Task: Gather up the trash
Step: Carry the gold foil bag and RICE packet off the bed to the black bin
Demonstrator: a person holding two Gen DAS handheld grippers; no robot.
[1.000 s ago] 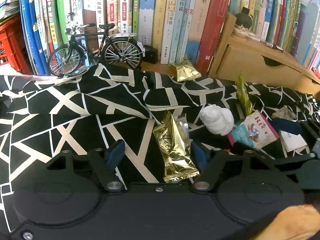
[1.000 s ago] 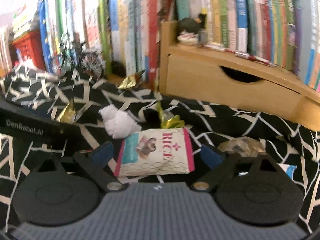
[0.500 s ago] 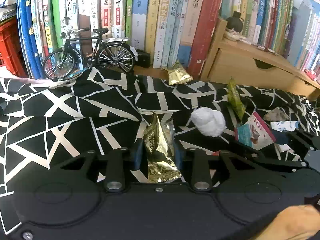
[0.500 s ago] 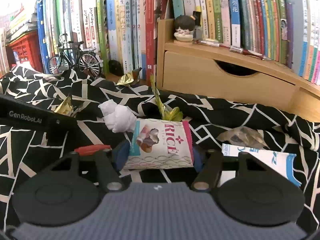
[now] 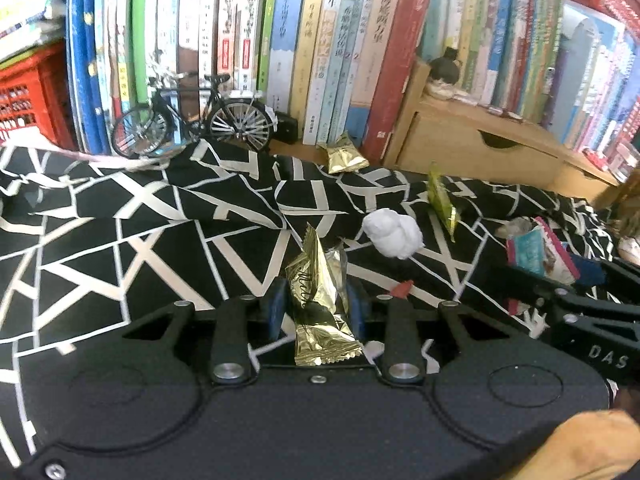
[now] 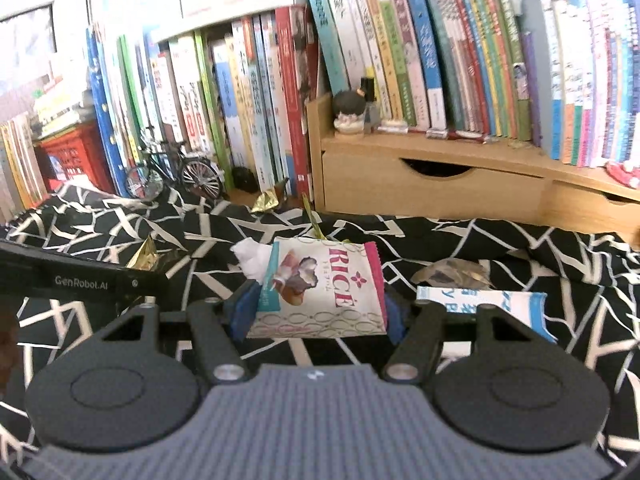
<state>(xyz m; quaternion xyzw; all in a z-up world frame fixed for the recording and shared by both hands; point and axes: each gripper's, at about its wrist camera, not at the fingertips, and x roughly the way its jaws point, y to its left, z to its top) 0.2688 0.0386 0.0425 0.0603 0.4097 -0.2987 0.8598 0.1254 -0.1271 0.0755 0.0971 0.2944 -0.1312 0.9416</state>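
Observation:
My left gripper (image 5: 318, 304) is shut on a gold foil wrapper (image 5: 320, 300), held just above the black-and-white cloth (image 5: 120, 240). My right gripper (image 6: 316, 304) is shut on a pink-and-teal rice snack packet (image 6: 320, 288), lifted off the cloth. That packet (image 5: 538, 250) and the right gripper's body show at the right edge of the left wrist view. A white tissue ball (image 5: 394, 232) lies on the cloth between the two grippers. A green-yellow wrapper (image 5: 440, 200) stands behind it. A second gold wrapper (image 5: 344, 156) sits by the books.
A blue-and-white packet (image 6: 492, 304) and a crumpled clear wrapper (image 6: 452, 272) lie right of the right gripper. A small red scrap (image 5: 402, 290) lies near the left gripper. A model bicycle (image 5: 192, 120), rows of books, a red crate (image 5: 28, 96) and wooden drawers (image 6: 432, 184) line the back.
Both grippers went from open to shut, the left on the gold wrapper and the right on the rice packet, and both have risen from the cloth with them.

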